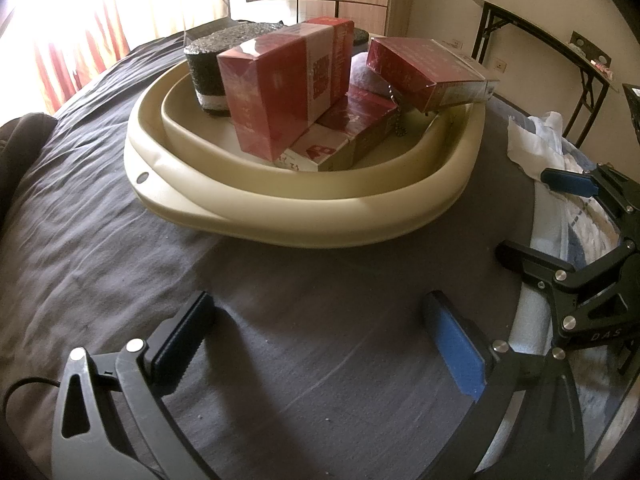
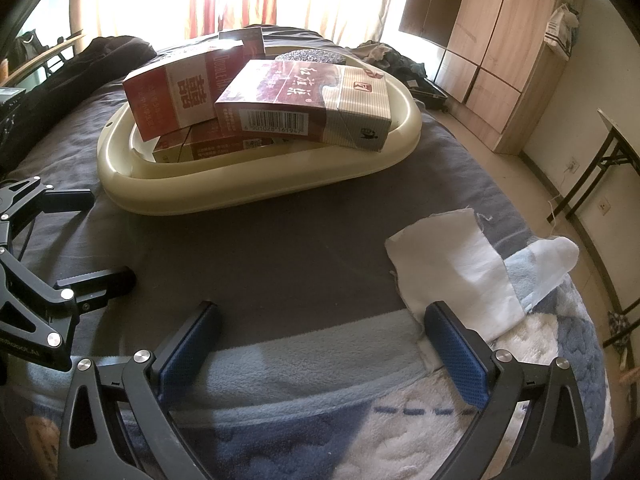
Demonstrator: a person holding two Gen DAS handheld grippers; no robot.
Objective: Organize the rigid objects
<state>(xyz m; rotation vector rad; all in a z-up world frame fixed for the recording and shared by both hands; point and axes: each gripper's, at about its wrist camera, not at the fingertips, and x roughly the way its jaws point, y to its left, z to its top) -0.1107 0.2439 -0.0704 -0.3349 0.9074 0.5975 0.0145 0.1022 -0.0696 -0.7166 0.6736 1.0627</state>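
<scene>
Left wrist view: red boxes (image 1: 280, 92) and a dark foam block (image 1: 212, 76) piled in the cream basin (image 1: 304, 216) at frame centre on the bed (image 1: 100, 240). Probably nearly done; only white cloth (image 2: 452, 264) outside, lower right. Left tongs (image 1: 320, 344) and right tongs (image 2: 320, 348) wide apart, empty.

Basin (image 1: 304, 216) was smooth, cream plastic; cartons (image 2: 304, 100) glossy, film-wrapped card; bedsheet (image 1: 120, 260) matt grey cloth; blanket (image 2: 280, 364) fleecy; wardrobe (image 2: 492, 40) pale wood laminate.
</scene>
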